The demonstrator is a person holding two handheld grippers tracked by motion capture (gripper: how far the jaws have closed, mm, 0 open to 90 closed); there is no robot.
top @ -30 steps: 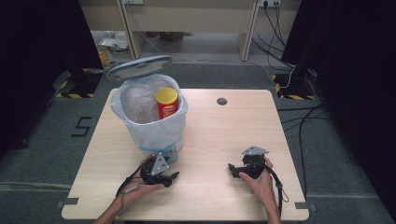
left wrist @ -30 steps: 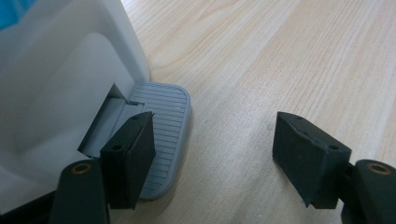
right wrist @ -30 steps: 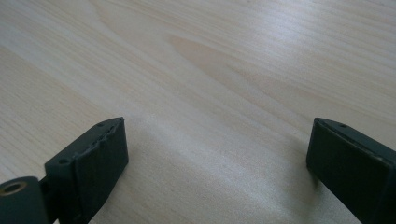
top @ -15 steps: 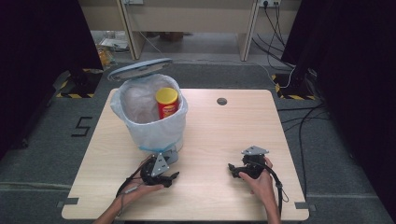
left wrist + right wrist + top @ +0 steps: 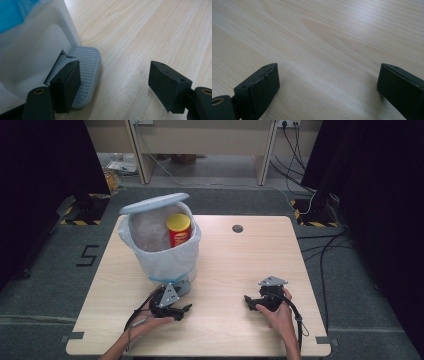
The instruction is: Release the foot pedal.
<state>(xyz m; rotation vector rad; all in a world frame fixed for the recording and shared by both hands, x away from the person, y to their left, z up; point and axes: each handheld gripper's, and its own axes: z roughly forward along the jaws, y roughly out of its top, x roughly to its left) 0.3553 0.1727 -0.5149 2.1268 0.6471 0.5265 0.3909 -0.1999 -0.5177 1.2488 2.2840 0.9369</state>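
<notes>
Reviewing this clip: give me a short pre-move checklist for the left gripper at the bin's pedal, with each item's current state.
1. Left gripper open: ok, jaws stand wide apart.
2. Jaw over the foot pedal: ok, one jaw overlaps the pedal's ribbed top; whether it presses it, cannot tell.
3. Lid raised: ok, it stands tilted open above the pedal bin.
4. Yellow-lidded can inside the bin liner: ok, it stands upright in the opening.
5. Right gripper out of the way: ok, open above bare table, apart from the bin.
6. Bin steady on the table: cannot tell.
</notes>
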